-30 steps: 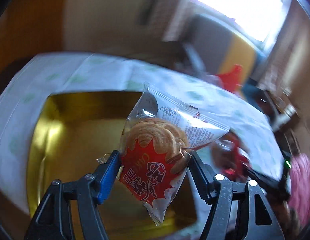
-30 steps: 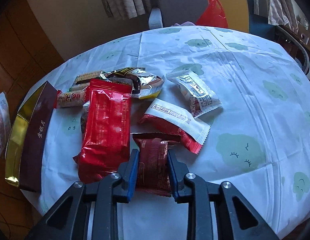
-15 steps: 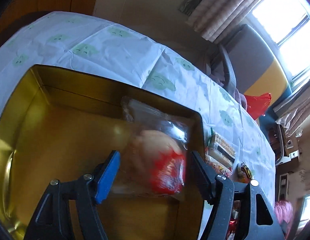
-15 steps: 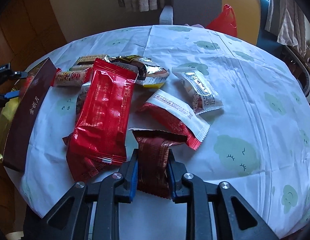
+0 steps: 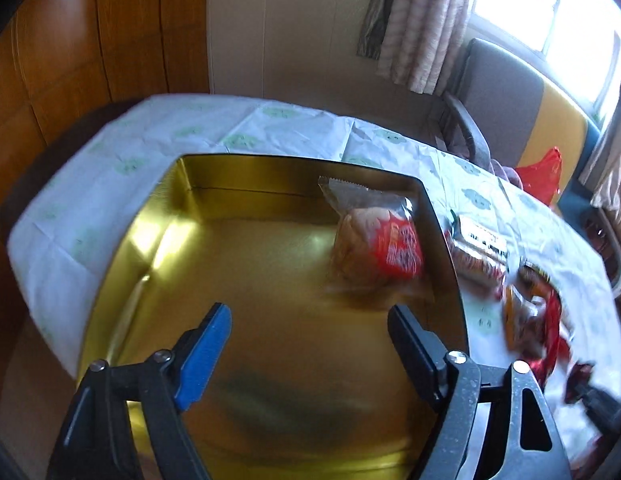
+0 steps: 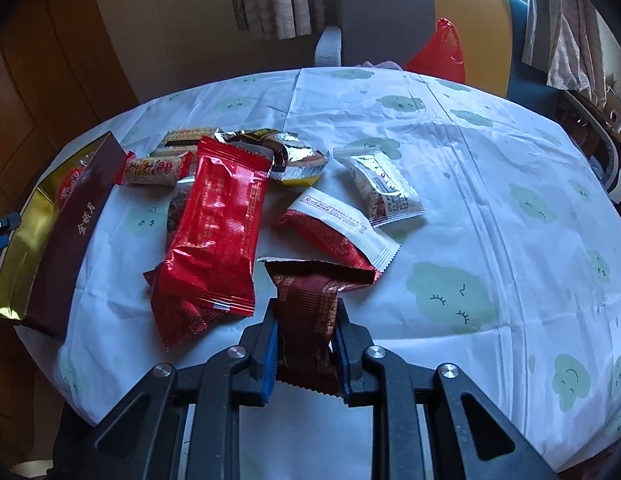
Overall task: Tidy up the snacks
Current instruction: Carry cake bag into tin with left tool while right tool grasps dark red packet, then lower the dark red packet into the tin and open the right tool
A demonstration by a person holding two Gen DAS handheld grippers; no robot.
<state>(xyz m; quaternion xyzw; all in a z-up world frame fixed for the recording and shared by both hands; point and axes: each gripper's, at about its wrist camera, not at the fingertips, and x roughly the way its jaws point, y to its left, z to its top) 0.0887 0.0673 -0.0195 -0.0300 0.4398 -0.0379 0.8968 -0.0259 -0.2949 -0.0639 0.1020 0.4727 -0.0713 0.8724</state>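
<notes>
A gold tin box (image 5: 158, 248) lies on the table; its maroon side shows in the right wrist view (image 6: 66, 240). A cookie packet with a red label (image 5: 374, 240) lies inside the tin at its far right corner. My left gripper (image 5: 308, 332) is open and empty above the tin's floor. My right gripper (image 6: 306, 344) is shut on a dark red snack packet (image 6: 310, 312), held just above the tablecloth. Several other snacks lie to its front: a long red packet (image 6: 218, 224), a red-and-white packet (image 6: 338, 232), a clear packet (image 6: 380, 188).
A silver and yellow packet (image 6: 290, 156) and small bars (image 6: 154, 168) lie near the tin. A grey and yellow chair (image 6: 390, 12) with a red bag (image 6: 438, 56) stands behind the table. The table edge runs close under my right gripper.
My left gripper let go of the cookie packet, which dropped into the tin, and the gripper pulled back. My right gripper lifted the dark red packet slightly.
</notes>
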